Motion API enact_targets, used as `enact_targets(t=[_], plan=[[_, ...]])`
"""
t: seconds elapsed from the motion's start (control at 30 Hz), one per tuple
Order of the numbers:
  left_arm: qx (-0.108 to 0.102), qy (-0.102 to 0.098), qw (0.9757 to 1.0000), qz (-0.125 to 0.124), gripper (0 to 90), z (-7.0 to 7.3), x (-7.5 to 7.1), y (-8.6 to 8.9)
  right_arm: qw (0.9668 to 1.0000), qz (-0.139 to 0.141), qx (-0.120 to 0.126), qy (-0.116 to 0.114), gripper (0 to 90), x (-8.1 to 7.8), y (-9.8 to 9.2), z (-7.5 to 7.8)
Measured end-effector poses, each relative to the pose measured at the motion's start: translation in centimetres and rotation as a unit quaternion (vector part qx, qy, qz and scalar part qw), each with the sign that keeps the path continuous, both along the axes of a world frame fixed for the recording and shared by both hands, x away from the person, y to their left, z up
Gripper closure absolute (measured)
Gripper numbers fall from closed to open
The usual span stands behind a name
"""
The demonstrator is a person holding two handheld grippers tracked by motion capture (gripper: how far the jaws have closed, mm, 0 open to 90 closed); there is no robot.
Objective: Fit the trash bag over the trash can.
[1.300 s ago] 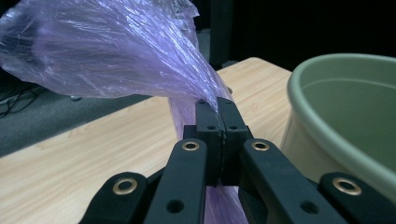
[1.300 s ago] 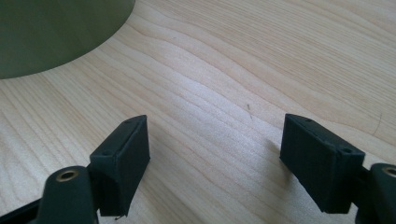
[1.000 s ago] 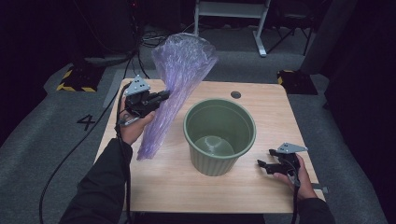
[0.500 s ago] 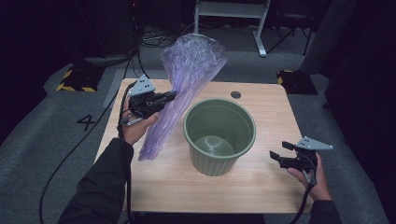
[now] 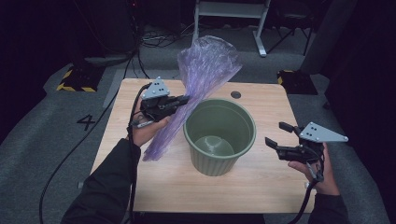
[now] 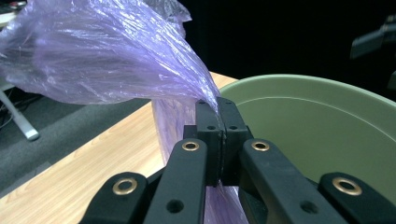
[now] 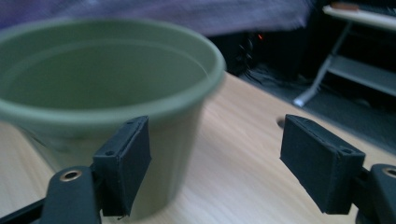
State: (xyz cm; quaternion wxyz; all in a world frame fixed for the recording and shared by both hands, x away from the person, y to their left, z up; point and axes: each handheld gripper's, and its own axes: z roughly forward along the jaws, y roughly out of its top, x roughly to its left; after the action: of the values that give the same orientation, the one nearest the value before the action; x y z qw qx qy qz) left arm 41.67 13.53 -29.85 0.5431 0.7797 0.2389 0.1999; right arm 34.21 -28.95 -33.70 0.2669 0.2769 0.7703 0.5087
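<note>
one thin pinch: your left gripper (image 5: 183, 99) clamps the crinkled purple plastic bag (image 5: 205, 70); right gripper (image 5: 279, 136), jaws apart, could tip the green plastic bucket (image 5: 219, 135) mid-frame.

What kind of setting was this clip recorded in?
Probably a lab or studio set up for recording, not a home: a lone wooden table on grey carpet, black-and-yellow hazard-striped blocks on the floor, loose cables, and a floor marking "4".
</note>
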Motion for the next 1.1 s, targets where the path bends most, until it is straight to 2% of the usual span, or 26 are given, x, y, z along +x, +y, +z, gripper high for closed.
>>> enact_targets(t=[0.03,0.07,0.23,0.27,0.4,0.5,0.53,0.7,0.83,0.87,0.9,0.93,1.0,1.03,1.07,1.1], plan=[[-0.001,0.001,1.0,-0.004,89.4,0.1,-0.1,-0.2,0.9999,0.008,0.005,-0.007,24.6,0.0,1.0,0.9],[0.0,-0.003,1.0,-0.004,89.4,0.2,-0.2,-0.4,0.9999,0.008,0.005,-0.007,24.6,0.0,1.0,0.9],[0.002,-0.007,0.9998,-0.016,89.4,0.9,-0.6,-1.0,0.9995,0.027,0.004,-0.016,24.5,0.6,3.4,2.4],[0.005,-0.008,0.9996,-0.026,89.4,1.1,-0.8,-1.4,0.9993,0.032,-0.003,-0.018,24.4,0.8,4.3,2.7],[0.009,-0.008,0.999,-0.044,89.4,1.1,-1.2,-2.3,0.9988,0.042,-0.01,-0.021,24.5,1.1,5.7,3.0],[0.025,-0.011,0.9975,-0.065,89.4,1.0,-1.8,-3.6,0.9981,0.051,-0.02,-0.029,24.7,1.4,7.2,3.3],[0.025,-0.011,0.9975,-0.065,89.4,1.0,-1.8,-3.6,0.9981,0.051,-0.02,-0.029,24.7,1.4,7.2,3.3],[0.043,-0.018,0.9949,-0.09,89.3,1.0,-2.5,-4.7,0.9978,0.06,-0.015,-0.023,24.6,1.9,8.5,3.5],[0.056,-0.021,0.9923,-0.109,89.3,0.7,-3.3,-5.6,0.9987,0.045,-0.008,-0.024,21.8,2.2,8.6,3.6],[0.059,-0.023,0.9915,-0.114,89.3,0.6,-3.4,-5.8,0.9989,0.038,-0.009,-0.026,20.4,2.3,8.6,3.6],[0.065,-0.026,0.9892,-0.129,89.3,0.5,-3.8,-6.1,0.9988,0.032,-0.018,-0.033,19.1,2.4,8.7,3.5],[0.065,-0.026,0.9892,-0.129,89.3,0.5,-3.8,-6.1,0.9988,0.032,-0.018,-0.033,19.1,2.4,8.7,3.5],[0.066,-0.026,0.9875,-0.141,89.2,0.4,-4.0,-6.3,0.9987,0.038,-0.015,-0.029,18.3,2.5,8.6,3.4],[0.07,-0.027,0.9866,-0.145,89.2,0.3,-4.1,-6.5,0.9982,0.056,-0.001,-0.021,17.6,2.5,8.5,3.3],[0.075,-0.029,0.9858,-0.148,89.2,0.2,-4.2,-6.7,0.9982,0.056,-0.001,-0.021,17.6,2.5,8.5,3.3],[0.078,-0.03,0.985,-0.151,89.2,0.1,-4.3,-6.8,0.9977,0.064,0.009,-0.019,17.7,2.5,8.4,3.3]])
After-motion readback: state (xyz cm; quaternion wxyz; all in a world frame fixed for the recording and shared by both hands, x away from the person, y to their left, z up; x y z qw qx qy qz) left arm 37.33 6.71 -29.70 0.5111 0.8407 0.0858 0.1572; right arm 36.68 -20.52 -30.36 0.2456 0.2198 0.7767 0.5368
